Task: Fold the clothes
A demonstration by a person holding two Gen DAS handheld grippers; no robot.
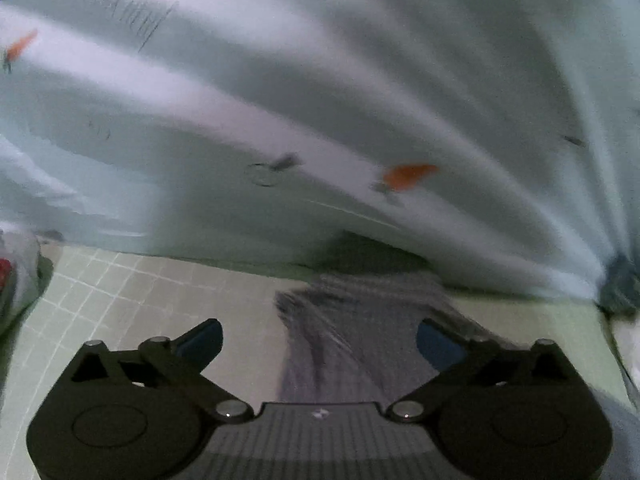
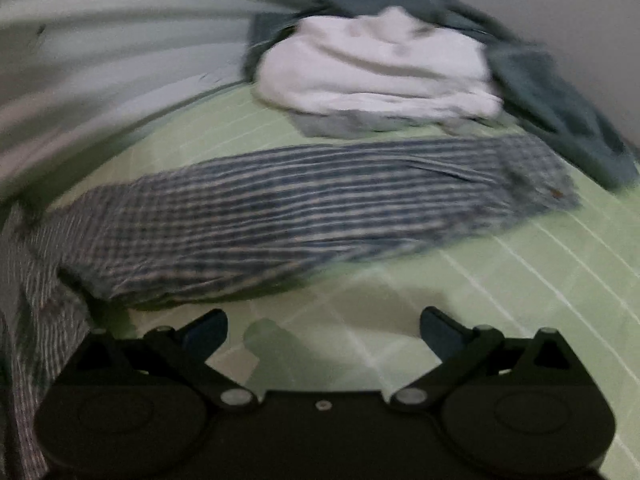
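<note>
At 6 o'clock in each wrist view, left gripper (image 1: 319, 340) and right gripper (image 2: 324, 328) gape wide, both empty, over the green gridded mat (image 2: 500, 280). Just past the right gripper lies a blue checked shirt (image 2: 300, 216), crumpled, 9 to 3 o'clock (blurred). Beyond, at 12, white clothes (image 2: 376, 68) sit on a dark teal garment (image 2: 560, 112). Left view: pale carrot-print cloth (image 1: 320, 100) fills 10–2.
</note>
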